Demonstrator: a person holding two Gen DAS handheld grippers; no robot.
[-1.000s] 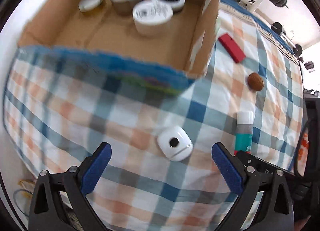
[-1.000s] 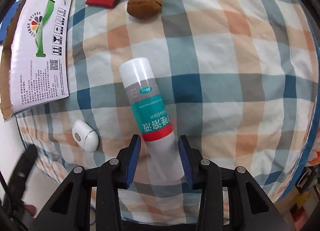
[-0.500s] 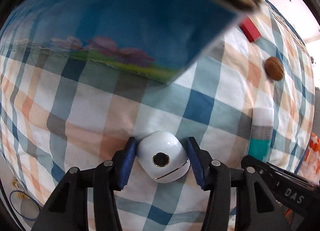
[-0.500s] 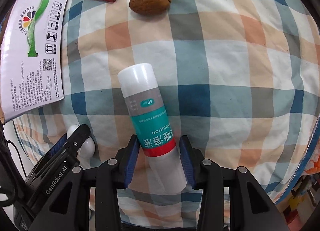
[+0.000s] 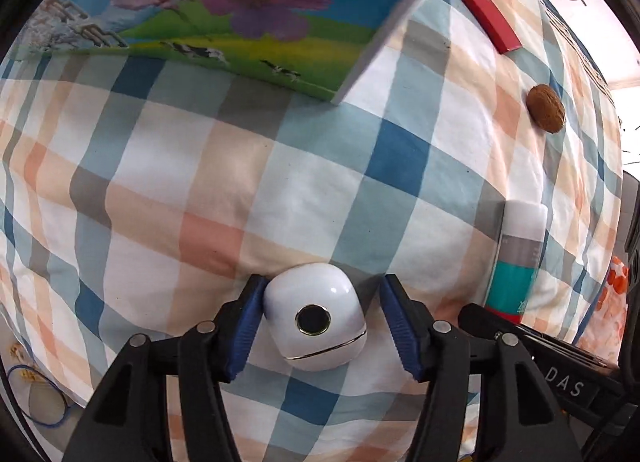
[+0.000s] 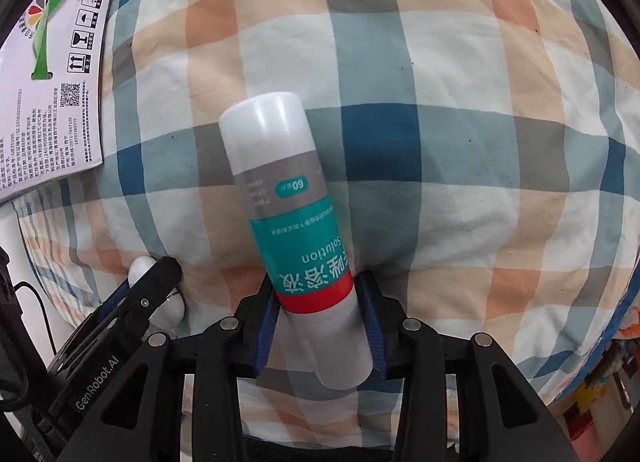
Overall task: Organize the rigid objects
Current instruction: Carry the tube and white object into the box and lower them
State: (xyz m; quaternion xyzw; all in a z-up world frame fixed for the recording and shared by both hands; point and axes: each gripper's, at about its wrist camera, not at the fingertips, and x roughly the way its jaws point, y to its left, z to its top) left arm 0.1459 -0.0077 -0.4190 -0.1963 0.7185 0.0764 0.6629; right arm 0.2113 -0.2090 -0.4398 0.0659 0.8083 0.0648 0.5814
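Observation:
My left gripper [image 5: 320,318] has its blue pads around a small white rounded case [image 5: 316,314] with a dark round button, lying on the checked cloth; the left pad touches it, a small gap shows at the right pad. My right gripper [image 6: 320,314] is shut on a white bottle [image 6: 288,230] with a teal and red label, lying on the cloth. The bottle also shows in the left wrist view [image 5: 518,254]. The left gripper [image 6: 120,314] and the case [image 6: 140,268] show at the lower left of the right wrist view.
A cardboard box [image 5: 224,10] with a flower print stands just beyond the case; its printed side [image 6: 52,62] shows at the left of the right wrist view. A red flat block [image 5: 488,24] and a walnut [image 5: 545,108] lie on the cloth to the right.
My left gripper came down over the white case and closed around it. My right gripper stayed shut on the bottle and moved slightly forward.

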